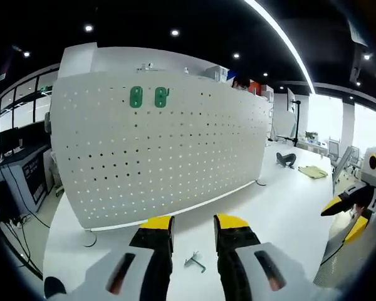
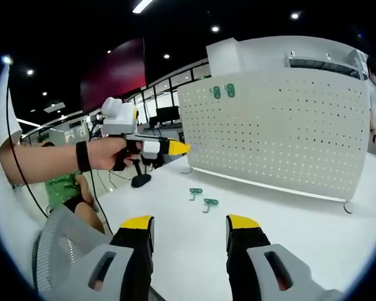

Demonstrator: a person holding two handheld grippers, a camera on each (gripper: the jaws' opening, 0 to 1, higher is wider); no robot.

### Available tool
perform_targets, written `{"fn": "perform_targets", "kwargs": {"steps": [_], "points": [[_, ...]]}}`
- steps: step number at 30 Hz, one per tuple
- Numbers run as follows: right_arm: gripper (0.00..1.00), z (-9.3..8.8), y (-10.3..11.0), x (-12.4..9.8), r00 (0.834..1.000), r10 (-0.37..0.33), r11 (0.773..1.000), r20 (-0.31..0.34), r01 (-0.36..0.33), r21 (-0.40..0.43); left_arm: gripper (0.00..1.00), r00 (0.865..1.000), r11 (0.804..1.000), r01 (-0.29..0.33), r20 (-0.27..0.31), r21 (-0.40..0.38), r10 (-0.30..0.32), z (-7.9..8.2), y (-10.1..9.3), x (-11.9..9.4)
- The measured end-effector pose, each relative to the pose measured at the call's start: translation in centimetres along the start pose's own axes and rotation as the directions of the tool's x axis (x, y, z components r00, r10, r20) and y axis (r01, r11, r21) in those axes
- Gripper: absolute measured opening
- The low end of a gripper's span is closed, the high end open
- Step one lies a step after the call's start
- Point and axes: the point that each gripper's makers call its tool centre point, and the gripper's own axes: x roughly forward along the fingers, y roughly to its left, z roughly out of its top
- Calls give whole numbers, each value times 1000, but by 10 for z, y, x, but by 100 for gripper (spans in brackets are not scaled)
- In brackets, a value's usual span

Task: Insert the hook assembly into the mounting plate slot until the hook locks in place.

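A white pegboard (image 1: 169,150) stands upright on the white table (image 1: 282,200), with two green hooks (image 1: 136,96) mounted near its upper left. My left gripper (image 1: 194,224) is open and empty, its yellow-tipped jaws low in front of the board. A loose hook (image 1: 194,261) lies on the table just below the gap. In the right gripper view the pegboard (image 2: 282,132) carries the same mounted hooks (image 2: 223,91), and two loose green hooks (image 2: 195,192) (image 2: 210,202) lie on the table before it. My right gripper (image 2: 189,224) is open and empty. A hand holds the left gripper (image 2: 169,147) above the table at left.
The right gripper (image 1: 351,210) comes in at the far right. A black object (image 1: 287,159) and a yellowish cloth (image 1: 313,171) lie further back on the table. A seated person in green (image 2: 66,188), a mesh chair back (image 2: 62,251) and a black stand (image 2: 140,180) are at left.
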Motion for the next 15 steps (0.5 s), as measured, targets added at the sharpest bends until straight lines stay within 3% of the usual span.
{"fn": "perform_targets", "kwargs": {"steps": [15], "points": [[45, -6, -2, 0, 1000, -20, 1000, -16, 21, 19, 31, 995, 999, -16, -94, 29, 18, -35, 14, 2]]}}
